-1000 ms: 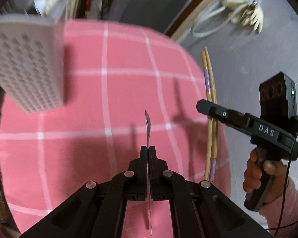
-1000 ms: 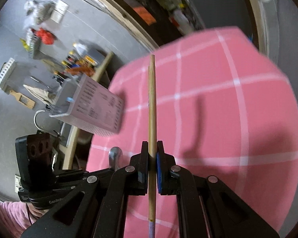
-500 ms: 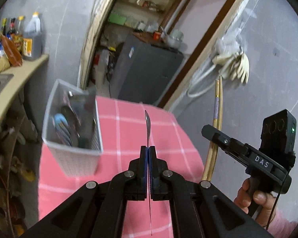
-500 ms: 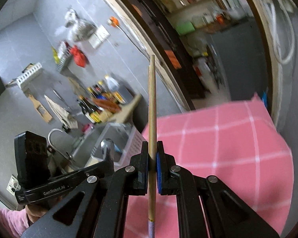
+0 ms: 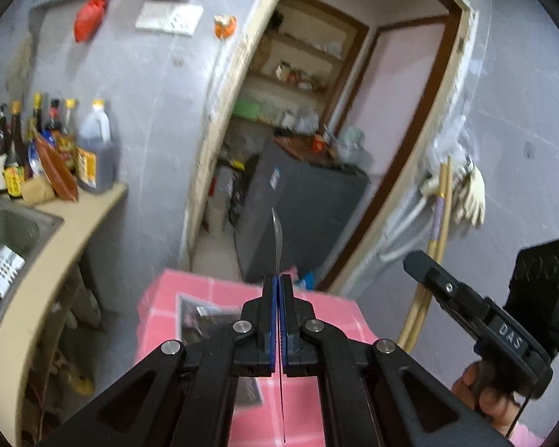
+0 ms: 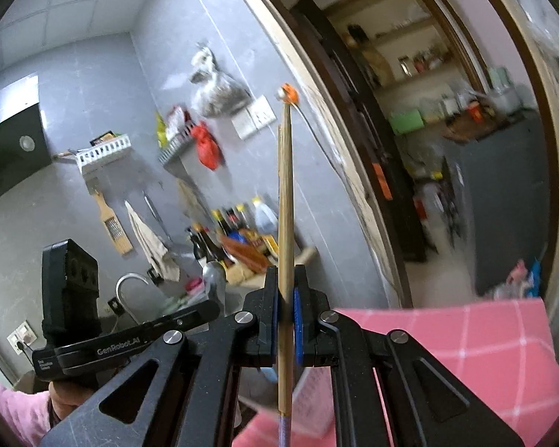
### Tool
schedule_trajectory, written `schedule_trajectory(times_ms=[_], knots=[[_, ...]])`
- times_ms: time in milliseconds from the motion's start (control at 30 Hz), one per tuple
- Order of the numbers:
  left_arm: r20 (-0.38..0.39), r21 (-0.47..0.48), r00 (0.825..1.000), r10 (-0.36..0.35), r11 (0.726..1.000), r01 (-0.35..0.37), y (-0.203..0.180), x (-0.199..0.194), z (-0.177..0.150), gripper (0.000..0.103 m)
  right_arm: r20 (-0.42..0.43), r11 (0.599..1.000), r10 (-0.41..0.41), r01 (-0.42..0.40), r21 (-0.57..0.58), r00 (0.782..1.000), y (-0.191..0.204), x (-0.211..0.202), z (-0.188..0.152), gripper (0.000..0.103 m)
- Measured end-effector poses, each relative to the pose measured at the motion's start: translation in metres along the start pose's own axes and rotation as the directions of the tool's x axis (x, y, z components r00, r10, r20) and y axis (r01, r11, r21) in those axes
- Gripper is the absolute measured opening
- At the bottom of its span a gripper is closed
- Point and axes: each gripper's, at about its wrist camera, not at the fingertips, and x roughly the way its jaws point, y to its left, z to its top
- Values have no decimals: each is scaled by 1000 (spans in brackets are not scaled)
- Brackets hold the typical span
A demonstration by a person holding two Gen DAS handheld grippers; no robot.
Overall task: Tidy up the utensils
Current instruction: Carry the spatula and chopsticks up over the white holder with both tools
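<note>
Looking thru the left wrist cam first: the left gripper (image 5: 279,290) has its fingers pinched tight on a thin metal utensil (image 5: 277,234), seen edge-on w/ the rounded end sticking up past the tips and the skinny handle running down btwn the arms. Prob a spoon, can't say for sure from this angle. It's up in the air above the pink checked tablecloth (image 5: 339,309). Below the gripper there's a grey bin (image 5: 201,313) sitting on the cloth, mostly hidden by the arms, contents too blurry to tell. Off to the right the right gripper (image 5: 425,266) shows w/ the chopsticks (image 5: 440,223) poking up thru it. Sink (image 5: 15,231) and a row of bottles (image 5: 56,149) on the counter at left, doorway straight ahead.

Right wrist cam: the right gripper (image 6: 286,298) is clamped on a pair of wooden chopsticks (image 6: 285,201), held upright, tips up, purple band at the bottom end. The pink tablecloth (image 6: 466,335) is lower right. The left gripper (image 6: 205,311) is at left w/ the utensil (image 6: 213,275) bowl showing above it.
</note>
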Motion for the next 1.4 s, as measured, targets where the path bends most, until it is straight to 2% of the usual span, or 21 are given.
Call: schedule_trajectory(times_ms=[100, 167, 267, 367, 700, 800, 1067, 1400], knots=[[89, 0, 996, 31, 1000, -31, 14, -2, 9, 2, 62, 999, 40, -40, -14, 997, 5, 11, 6, 6], [167, 4, 985, 48, 999, -49, 24, -1, 11, 2, 89, 998, 59, -58, -20, 994, 8, 20, 6, 6], [229, -15, 971, 69, 998, -67, 36, 2, 7, 2, 129, 995, 96, -92, -37, 987, 9, 38, -2, 6], [262, -11, 961, 89, 996, -89, 37, 8, 2, 2, 124, 993, 109, -104, -48, 986, 8, 51, -11, 6], [259, 0, 961, 101, 995, -104, 45, 23, -13, 2, 81, 985, 129, -119, -124, 988, 10, 85, -38, 6], [257, -13, 961, 103, 995, -103, 49, 17, -20, 2, 70, 984, 128, -117, -138, 989, 8, 90, -45, 6], [262, 46, 958, 112, 991, -129, 47, 8, -40, 2, 37, 982, 132, -125, -142, 991, 6, 97, -59, 6], [231, 76, 968, 96, 990, -116, 50, 13, -60, 2, -9, 978, 131, -130, -163, 991, 4, 100, -74, 6]])
